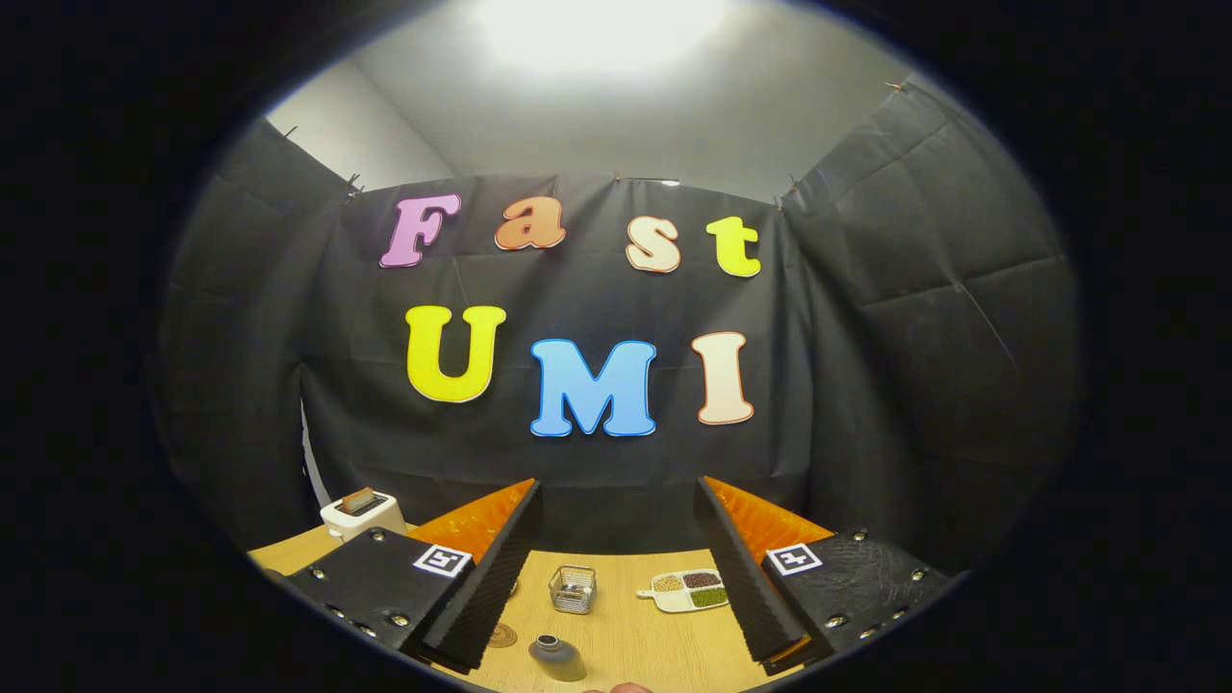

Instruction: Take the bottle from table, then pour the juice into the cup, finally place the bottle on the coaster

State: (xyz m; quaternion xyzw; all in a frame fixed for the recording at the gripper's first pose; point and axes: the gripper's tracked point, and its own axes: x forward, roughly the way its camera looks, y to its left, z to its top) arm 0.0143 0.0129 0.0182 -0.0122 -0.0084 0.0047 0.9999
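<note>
A small grey bottle (556,658) with a narrow neck stands upright on the wooden table (635,640), low between my fingers and nearer the left one. Just to its left lies a round brown coaster (501,635), partly hidden by the left finger (486,587). My gripper (616,483) is open, held above the table, with nothing between its fingers. A small pale rounded thing (630,687) peeks in at the table's near edge; I cannot tell what it is.
Beyond the bottle stand a small wire basket (573,589) and a white divided tray (688,590) with grains in its compartments. A white toaster (361,513) stands at the back left corner. Black cloth walls close the booth behind and at both sides.
</note>
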